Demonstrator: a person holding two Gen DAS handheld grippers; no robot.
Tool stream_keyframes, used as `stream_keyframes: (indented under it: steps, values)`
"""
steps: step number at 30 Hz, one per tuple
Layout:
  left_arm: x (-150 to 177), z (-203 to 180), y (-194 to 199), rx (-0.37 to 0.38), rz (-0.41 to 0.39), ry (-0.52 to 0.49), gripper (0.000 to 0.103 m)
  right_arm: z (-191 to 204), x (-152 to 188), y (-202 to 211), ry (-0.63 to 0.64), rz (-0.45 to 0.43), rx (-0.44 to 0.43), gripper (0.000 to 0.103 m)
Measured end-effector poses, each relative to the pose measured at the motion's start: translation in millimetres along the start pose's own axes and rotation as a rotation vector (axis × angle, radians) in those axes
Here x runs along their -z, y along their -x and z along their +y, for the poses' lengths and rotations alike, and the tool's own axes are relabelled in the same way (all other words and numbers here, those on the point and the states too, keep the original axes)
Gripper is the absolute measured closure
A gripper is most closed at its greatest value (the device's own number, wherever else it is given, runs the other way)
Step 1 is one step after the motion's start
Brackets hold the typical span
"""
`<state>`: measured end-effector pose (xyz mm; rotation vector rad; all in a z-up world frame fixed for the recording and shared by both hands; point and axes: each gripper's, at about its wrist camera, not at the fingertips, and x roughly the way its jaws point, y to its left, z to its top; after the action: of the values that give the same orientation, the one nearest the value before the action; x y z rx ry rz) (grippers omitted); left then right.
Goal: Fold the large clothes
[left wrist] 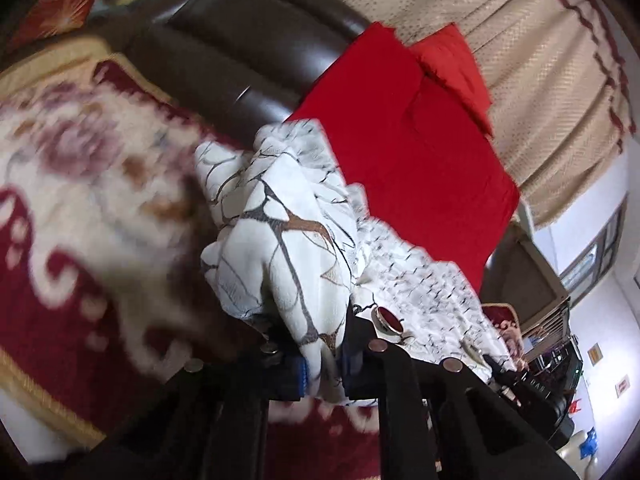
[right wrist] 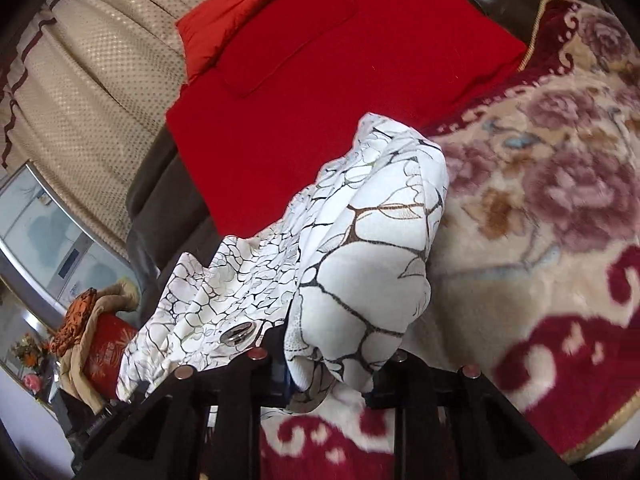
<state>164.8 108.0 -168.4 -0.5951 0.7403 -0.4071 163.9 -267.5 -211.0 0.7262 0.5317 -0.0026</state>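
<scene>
Setting: a bed covered by a plush floral blanket (right wrist: 540, 216), cream with dark red scrollwork and mauve roses; it is motion-blurred in the left wrist view. Dark brown padded headboard (left wrist: 248, 40) behind it. One red cloth (right wrist: 320, 92) lies flat across the head end, with one orange-red pillow (right wrist: 224, 24) at its far corner. Beige dotted curtain (right wrist: 88, 112) with dark red trim hangs beyond the bed. Right wrist view also shows a glass-fronted cabinet (right wrist: 44, 232) and one red vase-like object (right wrist: 106, 356) wrapped in tan cloth.

Count: one garment, one blanket, one red cloth, one pillow, two tongs.

Garment (right wrist: 360, 248): white fabric with a black and brown cracked-vein print, raised above the blanket and bunched, draping between the two tools. One round metal-rimmed button (left wrist: 387, 317) shows on it.

Left tongs (left wrist: 322, 376): closed down onto a fold of the garment, fabric pinched between the blue-padded fingers.

Right tongs (right wrist: 328, 380): likewise clamped on a fold of the garment, which spills forward over the fingers.
</scene>
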Motion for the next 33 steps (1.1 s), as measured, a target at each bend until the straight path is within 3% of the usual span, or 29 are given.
stream_keyframes:
  steps: [2, 6, 7, 8, 10, 15, 18, 20, 23, 24, 25, 28, 33]
  values:
    - [11.6, 16.1, -9.5, -0.039, 0.068, 0.053, 0.088, -5.7, 7.5, -2.2, 0.001, 0.033, 0.016, 0.077]
    - [7.8, 38.6, -25.4, -0.045, 0.134, 0.179, 0.071, -30.6, 11.4, -19.6, -0.095, 0.135, 0.031, 0.069]
    - [8.0, 37.0, -25.4, -0.052, 0.136, 0.178, 0.063, -34.9, 9.5, -18.5, -0.125, 0.151, 0.021, 0.064]
    - [6.8, 36.2, -26.5, -0.051, 0.138, 0.175, 0.058, -37.7, 7.8, -16.6, -0.147, 0.164, 0.016, 0.050]
    - [5.2, 33.4, -28.3, -0.039, 0.144, 0.175, 0.040, -40.8, 4.9, -9.0, -0.176, 0.173, 0.006, 0.040]
    - [0.4, 31.7, -34.4, -0.029, 0.107, 0.199, 0.039, -29.8, 11.4, 15.1, -0.122, 0.258, 0.006, 0.039]
    - [-1.7, 20.6, -29.5, -0.010, 0.043, 0.160, 0.039, -11.2, 14.4, 30.5, -0.040, 0.282, -0.033, 0.041]
    - [-3.9, 6.2, -25.8, -0.014, -0.005, 0.083, 0.044, 13.1, 11.1, 41.7, 0.060, 0.251, -0.068, 0.053]
    - [-8.5, -4.8, -30.7, -0.041, -0.030, 0.007, 0.047, 53.5, 2.8, 49.4, 0.214, 0.164, -0.095, 0.061]
    - [-10.1, -4.3, -35.0, -0.047, -0.024, 0.011, 0.045, 63.5, -0.3, 45.5, 0.244, 0.146, -0.094, 0.061]
    - [-12.0, -1.6, -41.4, -0.056, -0.005, 0.032, 0.037, 73.0, -5.3, 35.4, 0.262, 0.138, -0.092, 0.061]
    - [-14.5, 8.5, -53.9, -0.055, 0.042, 0.115, 0.022, 86.3, -15.2, -3.9, 0.248, 0.175, -0.096, 0.063]
    - [-13.2, 10.2, -67.1, -0.035, 0.041, 0.103, 0.020, 82.5, -25.3, -80.4, 0.155, 0.283, -0.030, 0.064]
